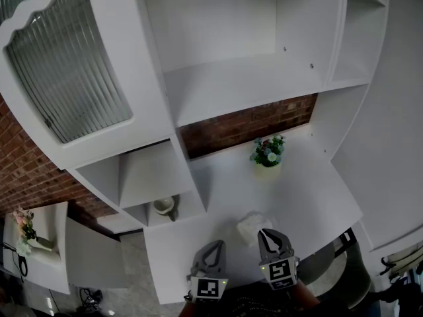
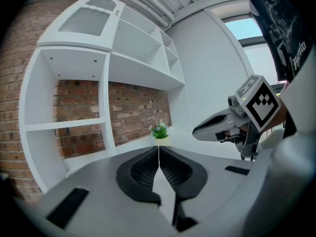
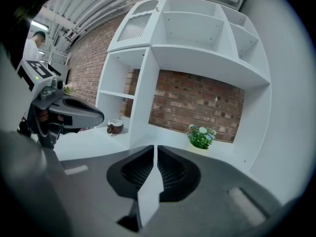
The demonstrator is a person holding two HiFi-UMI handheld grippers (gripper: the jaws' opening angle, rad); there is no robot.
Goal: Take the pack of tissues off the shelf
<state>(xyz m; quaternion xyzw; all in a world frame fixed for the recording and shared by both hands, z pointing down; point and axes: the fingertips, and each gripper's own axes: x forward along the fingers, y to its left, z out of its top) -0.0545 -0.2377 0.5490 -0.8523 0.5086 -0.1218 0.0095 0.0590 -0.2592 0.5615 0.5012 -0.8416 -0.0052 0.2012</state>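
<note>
In the head view the white pack of tissues (image 1: 251,226) lies on the white shelf counter (image 1: 310,190), near its front edge. My right gripper (image 1: 268,234) comes in from below, its tips at the pack's right near corner. Whether they touch it I cannot tell. In the right gripper view the right gripper (image 3: 155,148) has its jaws closed together, with nothing visible between them and the pack out of sight. My left gripper (image 1: 213,245) hovers to the left of the pack, apart from it. The left gripper view shows the left gripper (image 2: 158,149) shut and empty.
A small potted plant (image 1: 268,152) stands at the back of the counter against the brick wall. A brown-and-white cup (image 1: 165,205) sits in the low left compartment. Above are bare shelves and a ribbed glass door (image 1: 63,65). A flower vase (image 1: 26,230) stands far left.
</note>
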